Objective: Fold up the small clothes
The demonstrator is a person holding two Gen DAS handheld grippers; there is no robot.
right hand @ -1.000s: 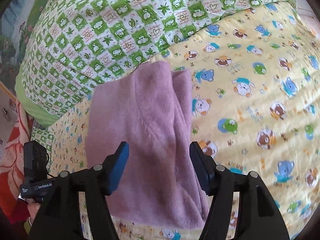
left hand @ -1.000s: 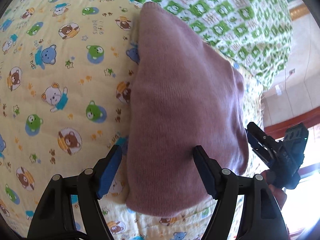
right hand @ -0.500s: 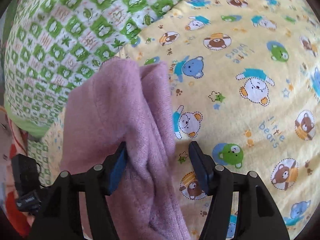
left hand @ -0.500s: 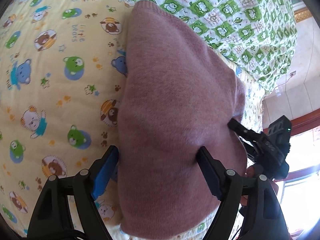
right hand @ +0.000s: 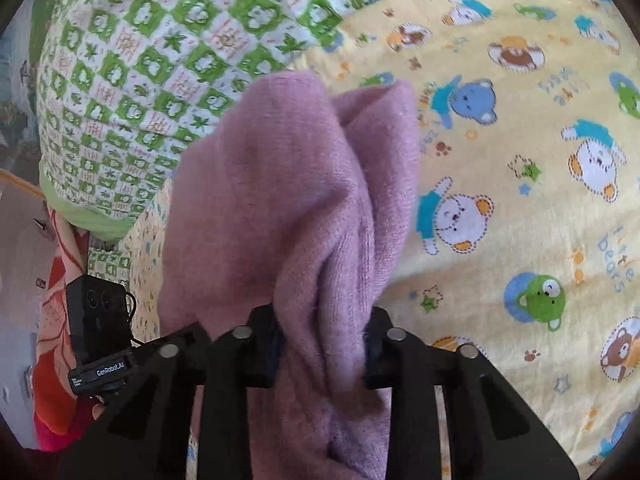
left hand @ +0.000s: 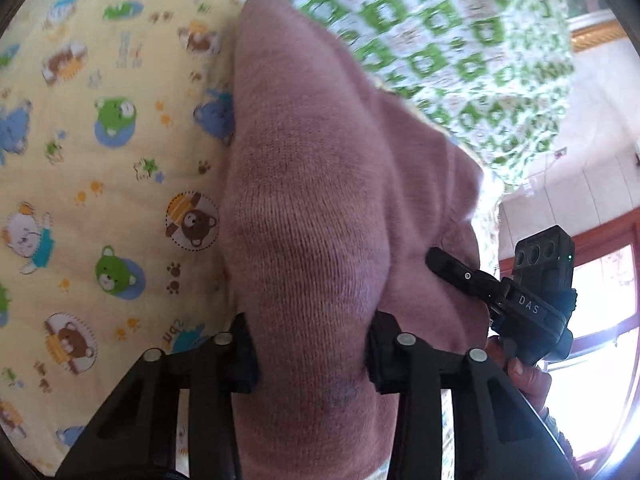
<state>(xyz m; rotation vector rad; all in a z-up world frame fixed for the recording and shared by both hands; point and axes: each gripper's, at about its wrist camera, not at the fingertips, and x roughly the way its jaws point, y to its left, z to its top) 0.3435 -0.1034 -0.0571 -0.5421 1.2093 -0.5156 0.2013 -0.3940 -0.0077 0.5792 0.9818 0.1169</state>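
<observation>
A bed, under a yellow bear-print quilt (left hand: 120,200) and a green checked blanket (right hand: 160,60), carries the folded pink knit garment (left hand: 320,200) near its edge. Left gripper (left hand: 312,344) and right gripper (right hand: 320,344) have just closed; both sets of fingers clamp bunched folds of it.

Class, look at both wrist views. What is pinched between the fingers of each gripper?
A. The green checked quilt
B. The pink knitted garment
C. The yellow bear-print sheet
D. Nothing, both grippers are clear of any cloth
B: the left gripper and the right gripper each bunch the pink knitted garment between their pads, above the yellow bear-print sheet.
</observation>
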